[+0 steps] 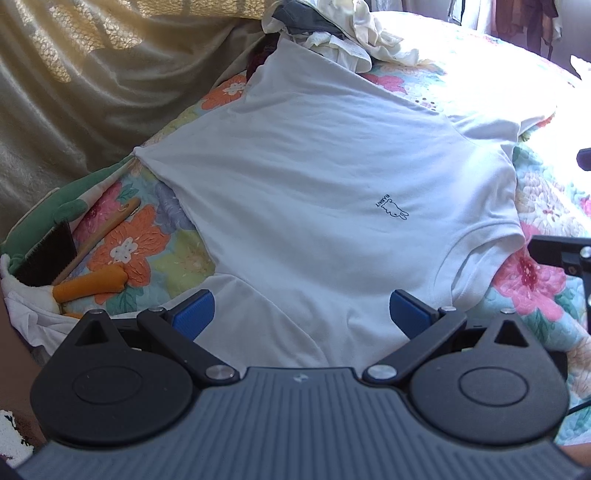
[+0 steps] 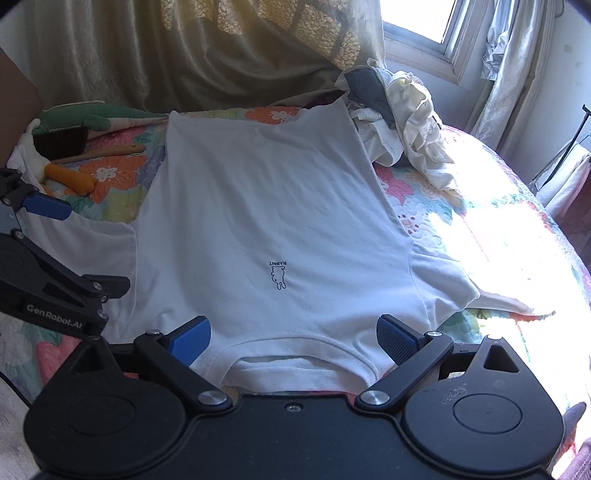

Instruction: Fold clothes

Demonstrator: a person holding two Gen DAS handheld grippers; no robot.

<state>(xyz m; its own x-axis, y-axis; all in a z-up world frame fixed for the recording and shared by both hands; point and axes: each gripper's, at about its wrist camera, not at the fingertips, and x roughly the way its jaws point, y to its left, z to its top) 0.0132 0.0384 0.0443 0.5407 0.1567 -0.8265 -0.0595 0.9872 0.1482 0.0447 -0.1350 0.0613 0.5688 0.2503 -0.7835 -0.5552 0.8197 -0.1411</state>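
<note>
A white T-shirt [image 1: 314, 177] with a small rabbit print [image 1: 391, 207] lies spread flat, front up, on a floral quilt [image 1: 140, 243]. Its collar [image 2: 295, 363] is nearest to me and its hem is at the far end. My left gripper [image 1: 301, 310] is open and empty, hovering over the shirt's left shoulder and sleeve. My right gripper [image 2: 293, 338] is open and empty, just above the collar. The left gripper also shows at the left edge of the right wrist view [image 2: 48, 206].
A heap of crumpled clothes [image 2: 402, 122] lies at the far end of the bed, touching the shirt's hem. A brush [image 1: 48, 254], a wooden stick [image 1: 99, 236] and plush toys [image 1: 92, 284] lie to the left. A curtain [image 1: 74, 92] hangs behind; a window [image 2: 424, 22] is at the right.
</note>
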